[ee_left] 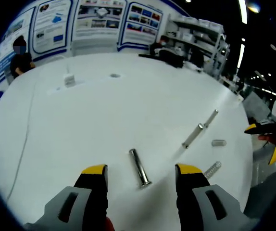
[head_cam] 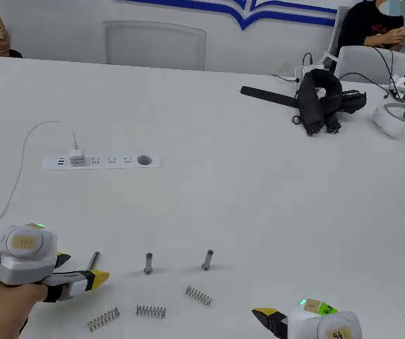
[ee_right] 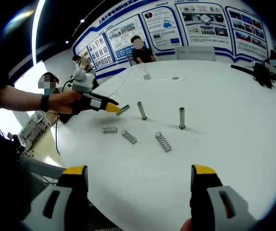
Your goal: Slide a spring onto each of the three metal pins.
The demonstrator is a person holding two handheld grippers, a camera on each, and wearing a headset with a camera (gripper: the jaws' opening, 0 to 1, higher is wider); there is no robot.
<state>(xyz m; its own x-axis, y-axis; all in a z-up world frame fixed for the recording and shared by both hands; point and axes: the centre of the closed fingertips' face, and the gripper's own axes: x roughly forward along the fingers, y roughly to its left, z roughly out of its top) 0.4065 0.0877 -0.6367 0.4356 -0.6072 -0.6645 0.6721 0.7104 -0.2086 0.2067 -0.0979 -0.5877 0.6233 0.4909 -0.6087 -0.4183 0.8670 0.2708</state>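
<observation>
Two metal pins [head_cam: 148, 263] [head_cam: 207, 260] stand upright on the white table [head_cam: 259, 198]. A third pin [head_cam: 93, 260] leans or lies just off the tip of my left gripper [head_cam: 93, 277]. In the left gripper view that pin [ee_left: 139, 167] lies on the table between the open jaws of the left gripper [ee_left: 143, 169], touching neither. Three springs [head_cam: 104, 319] [head_cam: 151, 311] [head_cam: 198, 295] lie loose in front of the pins. My right gripper [head_cam: 269, 318] [ee_right: 139, 170] hovers open and holds nothing, short of the nearest spring [ee_right: 163, 141].
A power strip [head_cam: 100, 161] with a white charger [head_cam: 76, 155] and its cable lies mid-table on the left. A black strap bundle [head_cam: 322, 95] and a white device [head_cam: 403, 116] sit far right. A chair [head_cam: 154, 42] and a seated person [head_cam: 379, 25] are behind the table.
</observation>
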